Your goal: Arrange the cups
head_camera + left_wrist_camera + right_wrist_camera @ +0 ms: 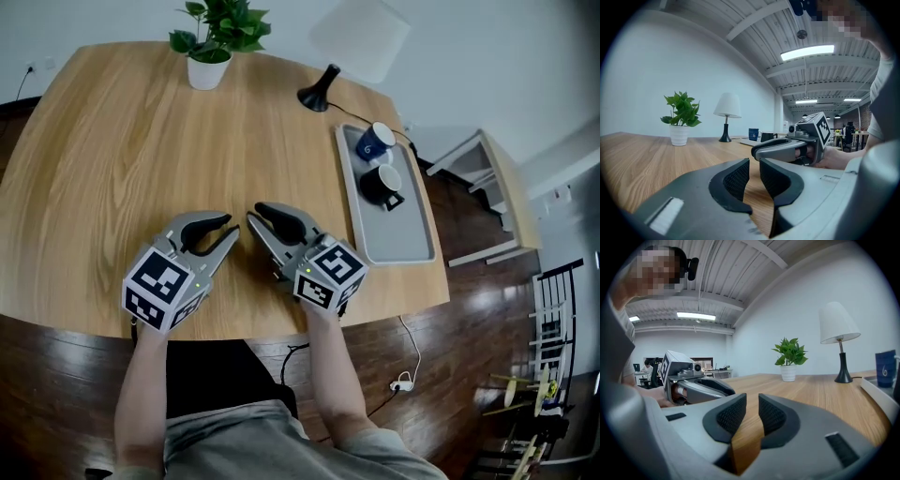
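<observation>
Your left tool [231, 232] and right tool [255, 216] sit side by side near the worktop's [112, 159] front edge, jaws drawn nearly together with nothing between them. Well off to your right, the blue cup [375, 141] and black cup [381, 183] stand on the grey tray [398, 239], seemingly just beside each other. Neither is gripped, so I judge the arranging hasn't begun.

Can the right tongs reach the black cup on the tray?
Probably yes: the right tongs sit empty on the table, and only bare wood lies between them and the black cup on the tray.
</observation>
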`<action>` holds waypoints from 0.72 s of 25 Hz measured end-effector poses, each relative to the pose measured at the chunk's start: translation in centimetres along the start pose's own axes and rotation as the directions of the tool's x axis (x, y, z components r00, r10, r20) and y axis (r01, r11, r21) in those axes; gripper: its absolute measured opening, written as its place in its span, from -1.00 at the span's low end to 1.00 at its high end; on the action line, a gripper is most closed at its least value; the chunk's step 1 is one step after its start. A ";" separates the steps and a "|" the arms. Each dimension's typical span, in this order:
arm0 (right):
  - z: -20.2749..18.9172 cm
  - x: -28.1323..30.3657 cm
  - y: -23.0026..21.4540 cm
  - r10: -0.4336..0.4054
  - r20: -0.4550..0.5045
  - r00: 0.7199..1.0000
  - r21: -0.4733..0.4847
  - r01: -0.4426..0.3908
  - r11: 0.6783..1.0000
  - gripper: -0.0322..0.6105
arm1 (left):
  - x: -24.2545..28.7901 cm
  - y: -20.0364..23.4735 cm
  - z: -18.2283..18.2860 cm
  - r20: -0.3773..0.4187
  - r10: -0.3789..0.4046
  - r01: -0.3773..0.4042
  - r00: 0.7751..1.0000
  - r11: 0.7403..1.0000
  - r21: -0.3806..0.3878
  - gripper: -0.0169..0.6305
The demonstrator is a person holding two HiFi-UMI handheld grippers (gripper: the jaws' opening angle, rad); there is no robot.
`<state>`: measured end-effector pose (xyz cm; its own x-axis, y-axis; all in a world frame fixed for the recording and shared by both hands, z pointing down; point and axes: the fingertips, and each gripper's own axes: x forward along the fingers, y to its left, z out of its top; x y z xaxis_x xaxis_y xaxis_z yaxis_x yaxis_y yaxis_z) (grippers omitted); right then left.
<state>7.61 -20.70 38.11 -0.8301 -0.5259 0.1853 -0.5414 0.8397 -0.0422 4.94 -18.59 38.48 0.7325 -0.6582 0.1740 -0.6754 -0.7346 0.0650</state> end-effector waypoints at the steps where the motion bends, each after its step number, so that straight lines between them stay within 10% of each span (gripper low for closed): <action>1: 0.0 0.0 0.0 -0.001 0.000 1.000 0.000 0.001 1.000 -0.67 | 0.0 0.0 0.0 0.000 -0.001 0.001 1.000 1.000 0.001 -0.71; 18: 0.2 0.0 0.1 -0.003 -0.001 1.000 0.001 0.003 1.000 -0.67 | -0.1 0.0 -0.1 -0.006 0.000 0.000 1.000 1.000 0.000 -0.71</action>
<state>7.52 -20.64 37.88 -0.8283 -0.5282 0.1868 -0.5440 0.8380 -0.0427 4.85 -18.49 38.56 0.7320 -0.6570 0.1803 -0.6753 -0.7346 0.0649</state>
